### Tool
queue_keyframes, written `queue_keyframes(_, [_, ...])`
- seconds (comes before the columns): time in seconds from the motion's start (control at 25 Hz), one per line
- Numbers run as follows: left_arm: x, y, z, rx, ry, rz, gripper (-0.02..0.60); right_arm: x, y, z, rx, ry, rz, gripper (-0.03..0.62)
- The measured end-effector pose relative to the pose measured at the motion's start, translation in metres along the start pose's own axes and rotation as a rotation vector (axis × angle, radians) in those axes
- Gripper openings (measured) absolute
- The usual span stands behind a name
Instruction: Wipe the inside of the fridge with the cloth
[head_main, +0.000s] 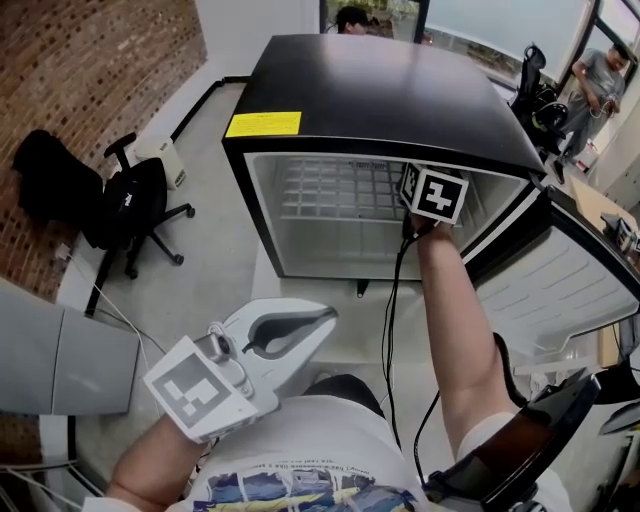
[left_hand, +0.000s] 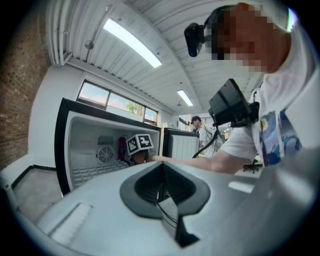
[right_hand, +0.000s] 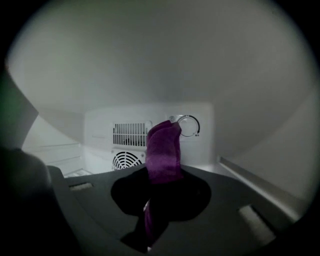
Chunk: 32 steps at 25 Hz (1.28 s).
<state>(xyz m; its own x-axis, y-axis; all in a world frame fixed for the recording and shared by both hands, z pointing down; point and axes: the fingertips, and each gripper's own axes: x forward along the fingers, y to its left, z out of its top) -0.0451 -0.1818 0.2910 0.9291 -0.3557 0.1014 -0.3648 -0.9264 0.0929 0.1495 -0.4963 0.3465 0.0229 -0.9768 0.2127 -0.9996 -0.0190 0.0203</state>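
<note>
An office floor with a brick wall at the upper left of the head view and a black office chair below it surrounds a small black fridge, whose door is swung open to the right. The purple cloth is inside the fridge, clamped in the jaws of the right gripper. It rises from between them as a folded strip, and its free end stands in front of the back wall, between the fan grille and the thermostat dial. Whether that end touches the wall cannot be told. The wire shelf lies lower and to the left of the gripper in the head view. The interior shows no streaks or wet patches, so nothing marks any surface as wiped; by my reading the work is at the back wall, with the side walls, shelf and floor of the fridge left to do. The left gripper hangs outside, low in the head view near the person's chest, its jaws together on nothing, well apart from the cloth.
</note>
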Motion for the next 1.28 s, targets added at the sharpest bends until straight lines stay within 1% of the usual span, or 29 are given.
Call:
queue_keyframes(0.2, [-0.008,0.002,0.002,-0.008,0.0,0.014,0.005,0.002,0.026,0.002,-0.022,0.003,0.066,0.052])
queue_keyframes(0.48, [-0.019,0.004,0.001,-0.018,-0.003,0.038,0.005,0.007,0.059,-0.001,-0.05,0.021,0.129,0.052])
queue_keyframes(0.72, [-0.026,0.011,0.006,-0.027,-0.005,0.062,0.005,0.009,0.097,0.002,-0.084,0.002,0.237,0.052])
queue_keyframes(0.88, [-0.028,0.012,0.003,-0.029,-0.001,0.064,0.006,0.008,0.127,0.005,-0.123,-0.006,0.314,0.052])
queue_keyframes(1.08, [-0.031,0.011,0.002,-0.021,-0.012,0.07,0.005,0.01,0.156,0.004,-0.153,-0.002,0.374,0.052])
queue_keyframes(1.28, [-0.037,0.02,0.006,-0.033,-0.001,0.088,0.005,0.011,0.188,0.0,-0.178,0.016,0.446,0.052])
